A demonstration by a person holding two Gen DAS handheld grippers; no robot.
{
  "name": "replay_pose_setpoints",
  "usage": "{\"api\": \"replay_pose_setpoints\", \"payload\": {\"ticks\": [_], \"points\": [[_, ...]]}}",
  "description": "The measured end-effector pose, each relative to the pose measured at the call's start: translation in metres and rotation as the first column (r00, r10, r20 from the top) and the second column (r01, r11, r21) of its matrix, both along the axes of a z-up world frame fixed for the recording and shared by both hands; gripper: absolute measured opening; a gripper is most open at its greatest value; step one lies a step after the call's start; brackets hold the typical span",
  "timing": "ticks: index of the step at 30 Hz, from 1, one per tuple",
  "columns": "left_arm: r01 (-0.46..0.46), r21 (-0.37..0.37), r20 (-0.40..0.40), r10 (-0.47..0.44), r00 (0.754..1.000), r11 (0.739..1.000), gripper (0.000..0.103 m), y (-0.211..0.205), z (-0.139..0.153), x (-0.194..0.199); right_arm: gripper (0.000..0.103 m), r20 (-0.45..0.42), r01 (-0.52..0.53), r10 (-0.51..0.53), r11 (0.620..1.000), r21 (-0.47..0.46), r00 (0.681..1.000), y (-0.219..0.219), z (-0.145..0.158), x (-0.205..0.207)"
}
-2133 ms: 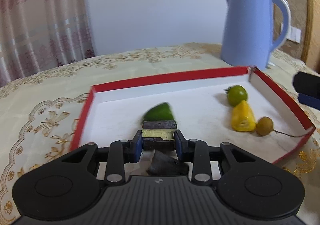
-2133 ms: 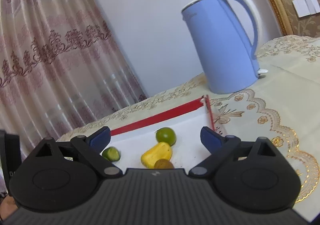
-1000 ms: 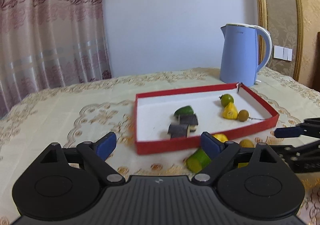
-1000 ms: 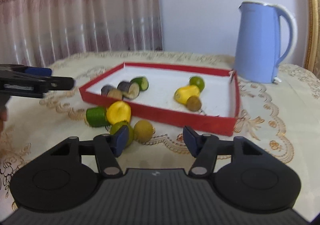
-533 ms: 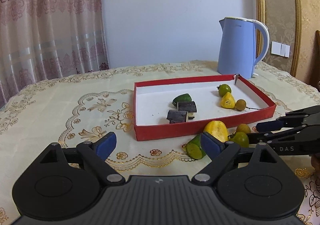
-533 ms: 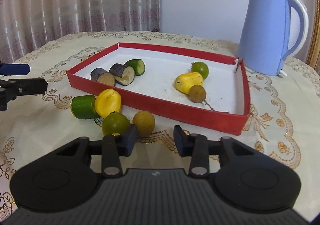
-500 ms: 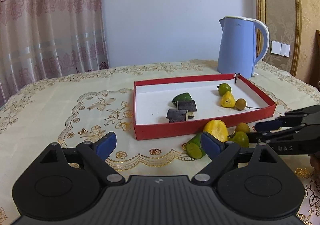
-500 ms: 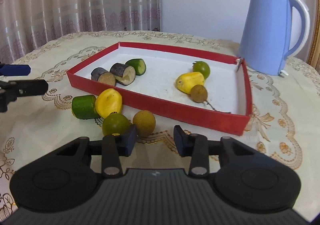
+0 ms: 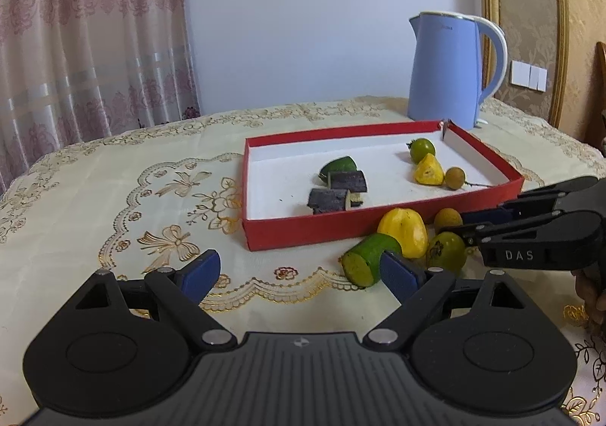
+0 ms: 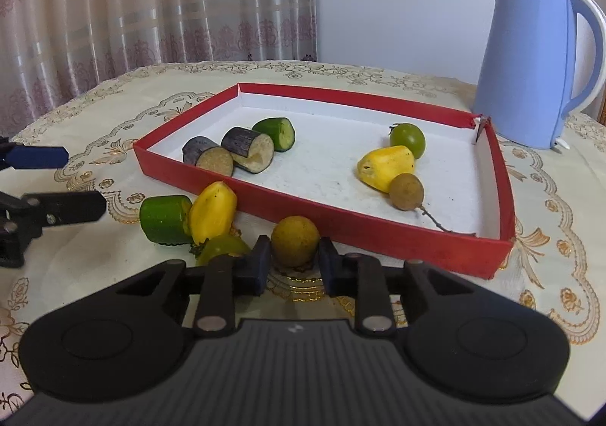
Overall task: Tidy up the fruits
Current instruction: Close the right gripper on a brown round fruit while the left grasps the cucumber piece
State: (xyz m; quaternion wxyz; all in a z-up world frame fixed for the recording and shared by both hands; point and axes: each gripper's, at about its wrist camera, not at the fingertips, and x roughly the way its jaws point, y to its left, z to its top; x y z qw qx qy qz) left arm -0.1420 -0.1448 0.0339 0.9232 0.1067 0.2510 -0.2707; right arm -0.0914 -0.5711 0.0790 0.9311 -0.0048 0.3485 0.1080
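A red tray (image 10: 378,232) (image 9: 310,231) holds two eggplant pieces (image 10: 227,151), a cucumber piece (image 10: 276,132), a green fruit (image 10: 407,136), a yellow fruit (image 10: 386,166) and a brown longan (image 10: 406,191). In front of it on the cloth lie a cucumber chunk (image 10: 164,219), a yellow fruit (image 10: 212,212), a green fruit (image 10: 223,248) and a brown longan (image 10: 295,240). My right gripper (image 10: 293,268) has its jaws narrowed around that longan, pads close on both sides. My left gripper (image 9: 299,270) is open and empty, low over the cloth.
A blue electric kettle (image 10: 538,58) stands behind the tray's far right corner. The table has an embroidered cream cloth (image 9: 151,206). Curtains hang behind the table. The left gripper's fingers (image 10: 49,206) show at the left in the right wrist view.
My right gripper has moved forward and down to the loose longan, and its jaws have narrowed around it. My left gripper stays open and has barely moved.
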Motion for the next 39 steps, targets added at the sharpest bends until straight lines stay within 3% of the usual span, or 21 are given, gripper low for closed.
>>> {"api": "replay_pose_setpoints", "payload": {"ticks": [9, 24, 28, 34, 39], "points": [[0.055, 0.034, -0.027, -0.054, 0.998, 0.998, 0.092, -0.025, -0.012, 0.007, 0.025, 0.063, 0.003, -0.004, 1.000, 0.017, 0.998, -0.011, 0.019, -0.034], [0.097, 0.109, -0.026, -0.095, 0.995, 0.989, 0.091, -0.052, -0.020, 0.024, 0.025, 0.052, 0.054, -0.056, 0.998, 0.044, 0.997, -0.037, 0.018, -0.061], [0.112, 0.107, -0.029, -0.110, 0.994, 0.988, 0.084, -0.053, -0.021, 0.024, 0.025, 0.048, 0.057, -0.059, 0.997, 0.047, 0.997, -0.038, 0.016, -0.061], [0.155, 0.106, -0.034, -0.152, 0.988, 0.982, 0.058, -0.056, -0.020, 0.018, 0.025, 0.047, 0.060, -0.062, 0.997, 0.045, 0.997, -0.037, 0.016, -0.062], [0.165, 0.102, -0.045, -0.161, 0.986, 0.981, 0.053, -0.057, -0.021, 0.017, 0.025, 0.046, 0.058, -0.060, 0.997, 0.045, 0.997, -0.037, 0.016, -0.062]]}}
